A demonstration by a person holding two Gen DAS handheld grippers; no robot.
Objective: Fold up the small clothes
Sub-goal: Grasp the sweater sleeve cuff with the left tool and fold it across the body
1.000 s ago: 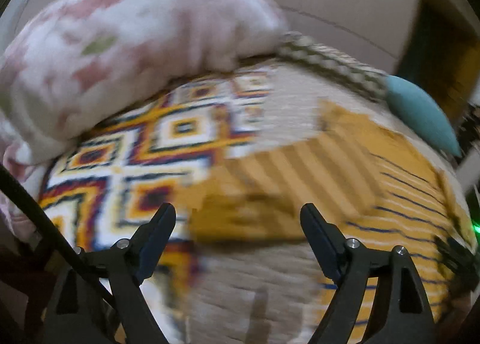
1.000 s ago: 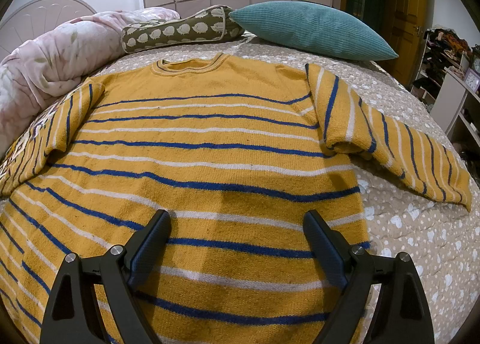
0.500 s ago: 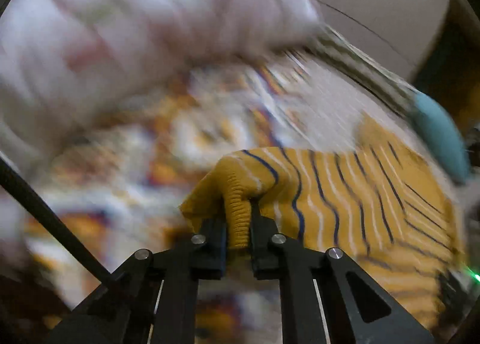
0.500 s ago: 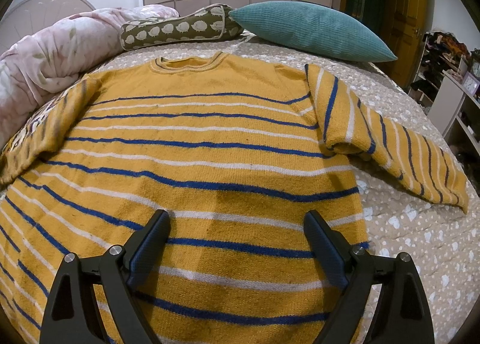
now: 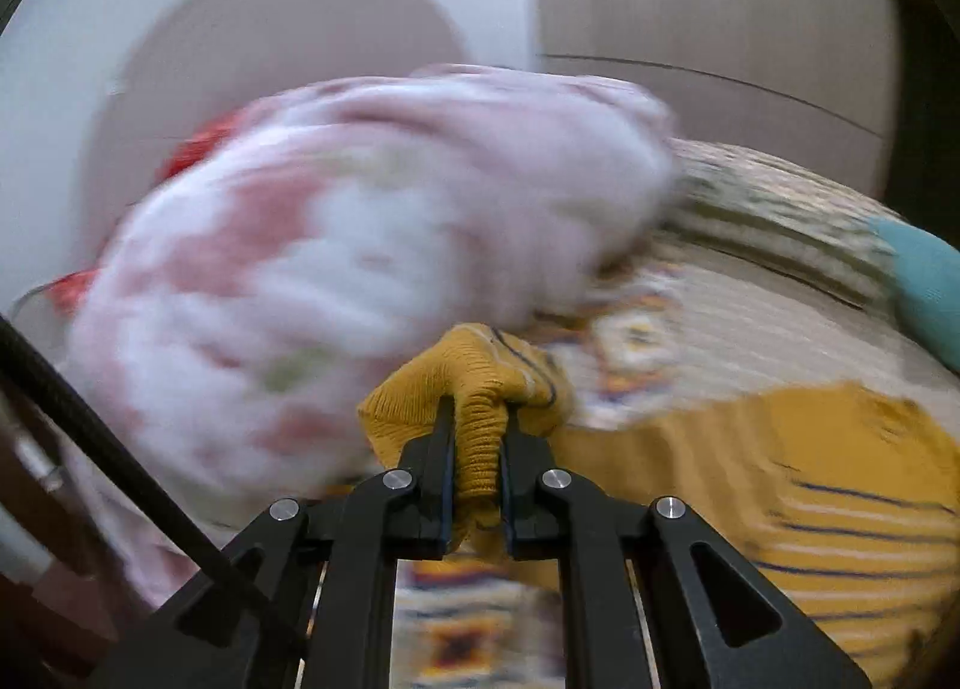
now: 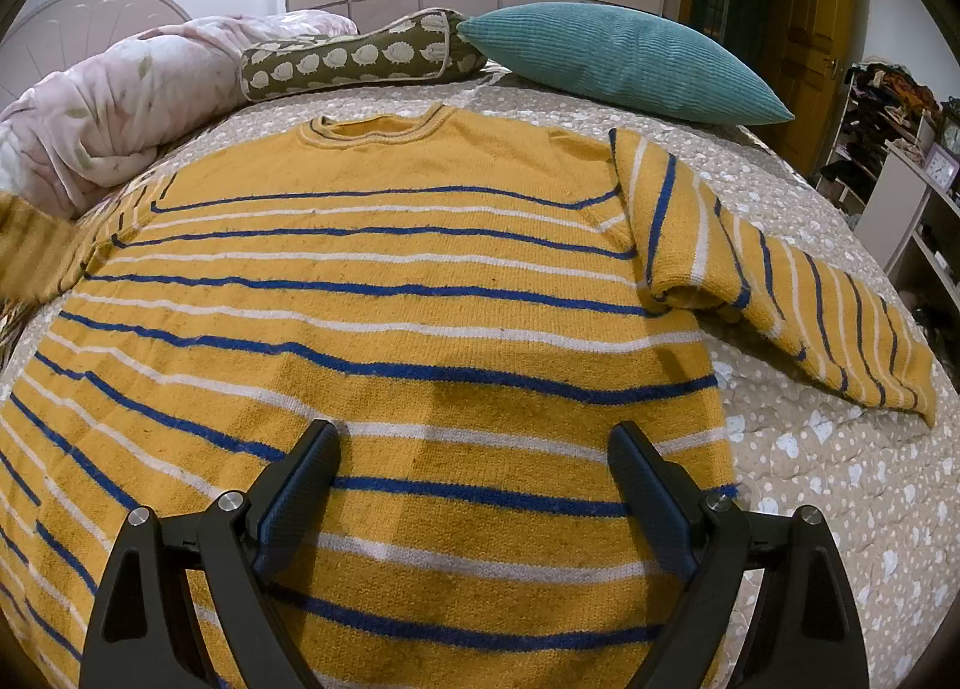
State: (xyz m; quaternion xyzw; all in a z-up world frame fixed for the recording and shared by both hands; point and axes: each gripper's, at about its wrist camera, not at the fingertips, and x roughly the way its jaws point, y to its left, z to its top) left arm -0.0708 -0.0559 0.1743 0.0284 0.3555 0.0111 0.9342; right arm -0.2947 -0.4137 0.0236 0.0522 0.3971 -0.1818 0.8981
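A yellow sweater (image 6: 384, 329) with blue and white stripes lies flat, front up, on the bed. Its right sleeve (image 6: 780, 305) lies out to the right, folded at the shoulder. My right gripper (image 6: 474, 479) is open and empty, hovering over the sweater's lower part. My left gripper (image 5: 477, 449) is shut on the cuff of the left sleeve (image 5: 474, 389) and holds it lifted; the sweater's body (image 5: 810, 479) shows blurred at the right. In the right wrist view the lifted left sleeve (image 6: 30, 245) is at the far left edge.
A pink floral duvet (image 6: 120, 107) is bunched at the bed's left, close behind the left gripper (image 5: 360, 245). A hedgehog-print cushion (image 6: 360, 59) and a teal pillow (image 6: 618, 59) lie at the head. The spotted bedspread (image 6: 840, 479) is at the right. Shelves (image 6: 900, 179) stand beyond.
My left gripper closed on the left sleeve cuff and lifted it, pulling the sleeve up and toward the duvet. The right gripper has stayed open over the sweater.
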